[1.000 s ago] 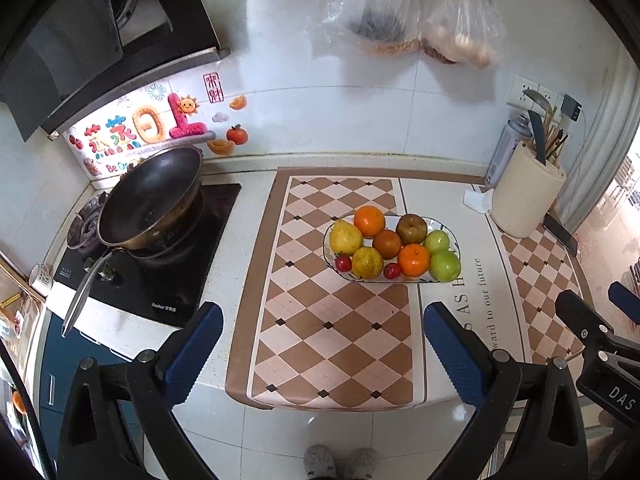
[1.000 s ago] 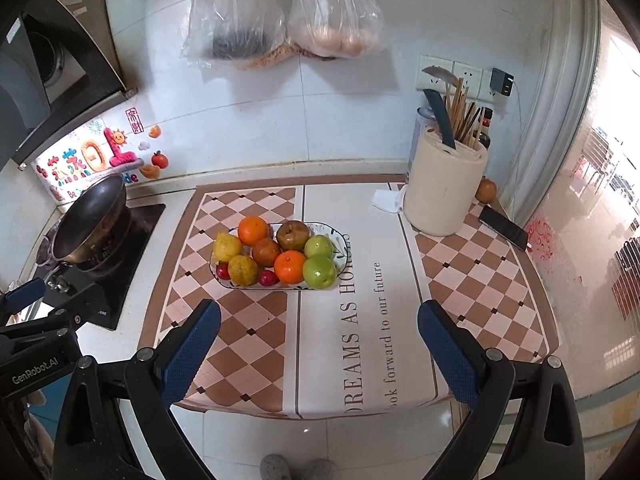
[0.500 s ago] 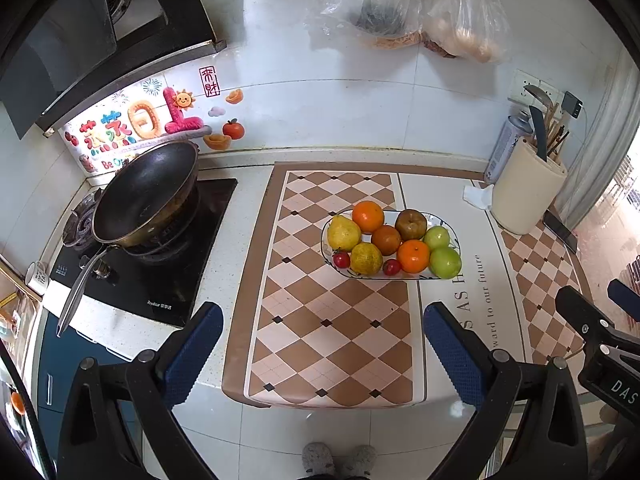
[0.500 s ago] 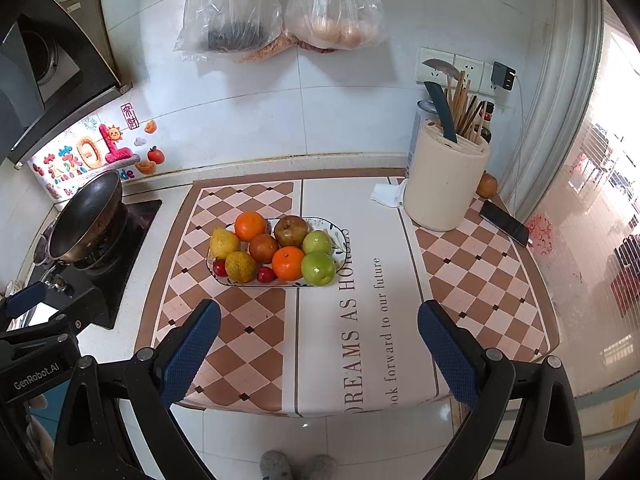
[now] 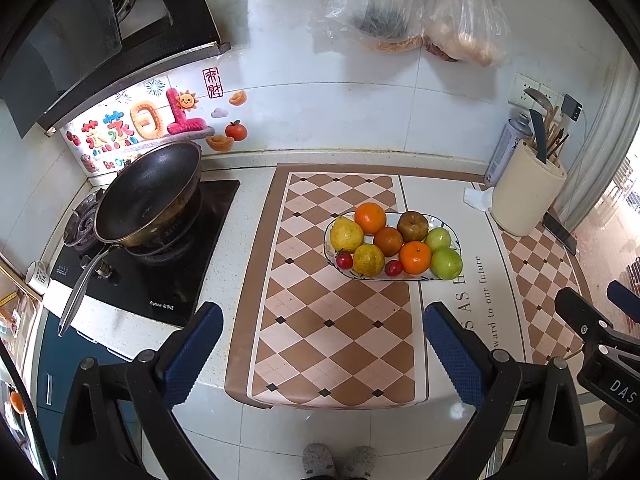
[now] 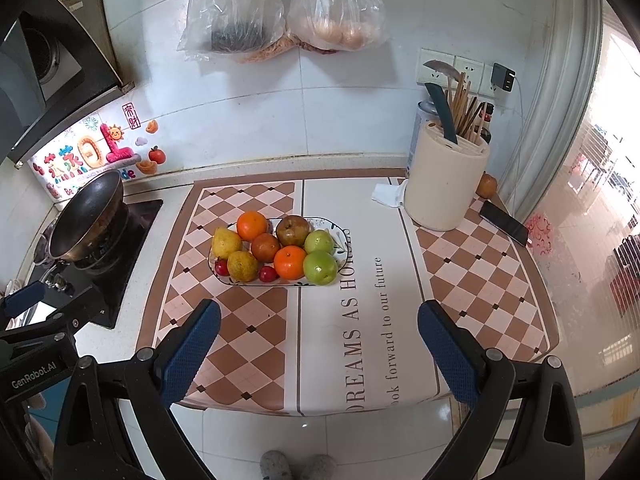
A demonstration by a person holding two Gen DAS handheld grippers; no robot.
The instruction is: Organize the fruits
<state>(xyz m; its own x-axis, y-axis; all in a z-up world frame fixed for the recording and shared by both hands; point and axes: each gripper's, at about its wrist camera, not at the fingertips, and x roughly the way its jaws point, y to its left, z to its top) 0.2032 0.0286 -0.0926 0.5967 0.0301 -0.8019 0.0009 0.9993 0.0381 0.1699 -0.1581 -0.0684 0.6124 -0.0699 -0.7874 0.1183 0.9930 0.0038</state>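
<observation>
Change over the last second: both wrist views drift a little, framing shifts slightly, wall bags slide up in the left view. The fruit arrangement is identical across the frames, nothing picked or placed. So for the task: no progress visible in this stretch, just hovering back from the counter edge.

Left to right: wok (image 5: 148, 196) on the stove at far left, well apart from the fruit. Plate (image 5: 451, 236) sits on the checkered mat (image 5: 328, 340) on the tabletop, mid-frame. On it: yellow pear (image 5: 346, 234), two oranges (image 5: 370, 218), brown pear (image 5: 412, 226), two green apples (image 5: 446, 263), small red fruits (image 5: 344, 260). All gathered on the plate, touching one another. One more round brownish fruit (image 6: 486, 186) sits behind the utensil holder (image 6: 446, 184) at right, apart from the plate.

This fits either fruit already gathered or fruit waiting to be sorted out; can't tell.

Left gripper (image 5: 320, 344): jaws wide apart, holding nothing, touching nothing. Right gripper (image 6: 318, 344): same, jaws spread wide, empty, short of the plate.
</observation>
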